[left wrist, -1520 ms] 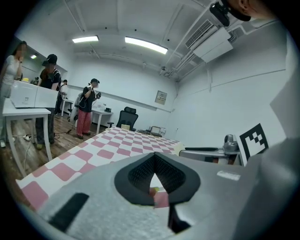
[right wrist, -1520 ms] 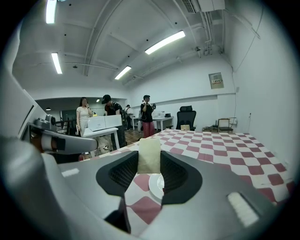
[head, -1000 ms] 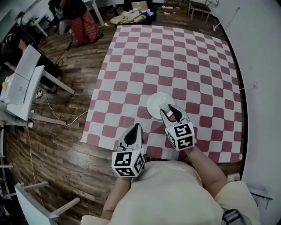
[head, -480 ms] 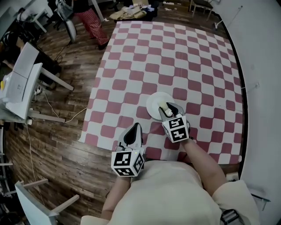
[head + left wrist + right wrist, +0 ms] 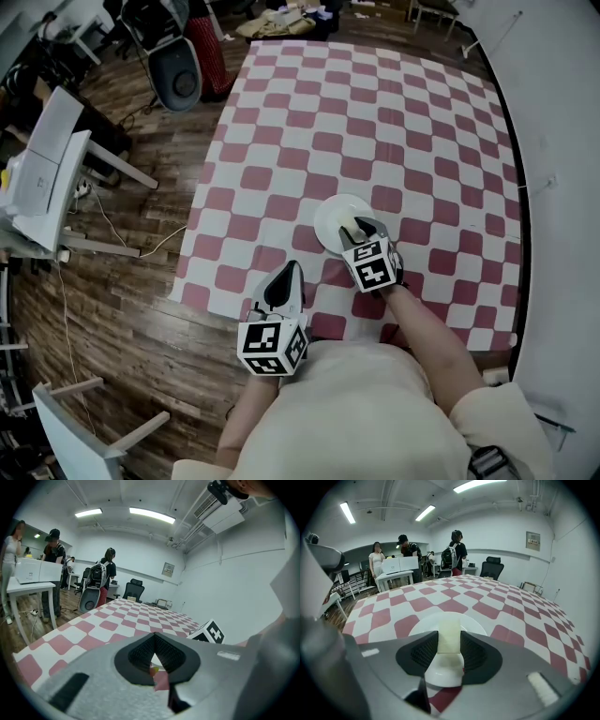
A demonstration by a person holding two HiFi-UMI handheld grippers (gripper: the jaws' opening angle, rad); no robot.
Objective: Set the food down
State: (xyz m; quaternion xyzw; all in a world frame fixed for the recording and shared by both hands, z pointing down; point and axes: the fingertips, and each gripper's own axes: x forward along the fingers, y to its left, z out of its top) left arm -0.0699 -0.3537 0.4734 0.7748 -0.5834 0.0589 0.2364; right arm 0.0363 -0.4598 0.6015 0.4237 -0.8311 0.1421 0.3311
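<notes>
A pale cream piece of food (image 5: 450, 637) is pinched upright between the jaws of my right gripper (image 5: 450, 649), which is shut on it. Just beneath and ahead lies a white plate (image 5: 423, 624) on the red-and-white checkered cloth (image 5: 375, 122). In the head view the right gripper (image 5: 362, 229) hovers over the near edge of the plate (image 5: 333, 214), with the food (image 5: 350, 226) at its tip. My left gripper (image 5: 288, 276) hangs close to the body over the cloth's near edge, shut and holding nothing (image 5: 154, 660).
A white table with a printer (image 5: 42, 178) stands on the wood floor at left. An office chair (image 5: 176, 80) is near the cloth's far left corner. A white wall (image 5: 562, 141) borders the right side. People stand at the far tables (image 5: 401, 550).
The right gripper has edged forward and lower over the plate with the food. A person in red trousers at top left has left; an office chair now shows there. Left gripper unchanged.
</notes>
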